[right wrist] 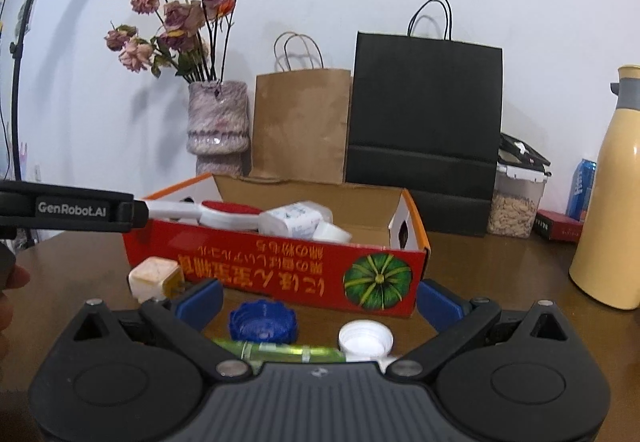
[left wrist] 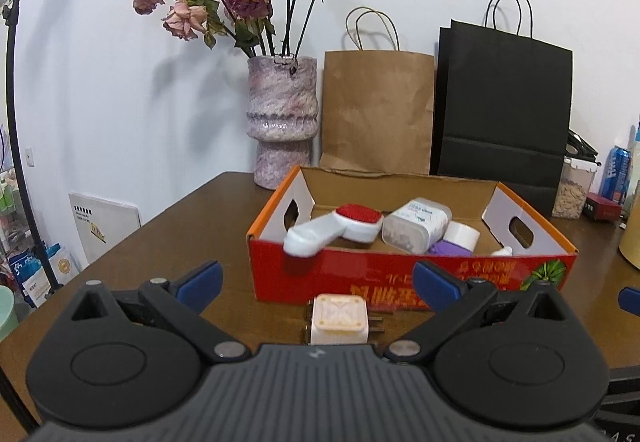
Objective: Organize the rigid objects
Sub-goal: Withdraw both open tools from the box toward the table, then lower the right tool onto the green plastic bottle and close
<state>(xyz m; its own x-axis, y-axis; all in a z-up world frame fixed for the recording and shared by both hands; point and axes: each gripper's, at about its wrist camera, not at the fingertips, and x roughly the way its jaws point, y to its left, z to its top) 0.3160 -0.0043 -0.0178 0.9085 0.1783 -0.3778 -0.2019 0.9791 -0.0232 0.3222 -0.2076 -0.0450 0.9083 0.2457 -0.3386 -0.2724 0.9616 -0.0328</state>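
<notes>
Left wrist view: left gripper (left wrist: 316, 284) is hovering with jaws spread wide, empty, above the white plug adapter (left wrist: 339, 320) lying on the table (left wrist: 192, 226) just before the red box (left wrist: 400, 274) (brush, containers inside).

Right wrist view: right gripper (right wrist: 320, 302) is sitting apart, empty, over blue cap (right wrist: 262, 321) and white cap (right wrist: 365, 338).

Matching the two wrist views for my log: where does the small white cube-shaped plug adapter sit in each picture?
Left wrist: white cube-shaped plug adapter low centre, between the open tool's fingers, before the red cardboard box.
Right wrist: adapter lower left, beside the left finger.
Shared landmark: the red box.
</notes>
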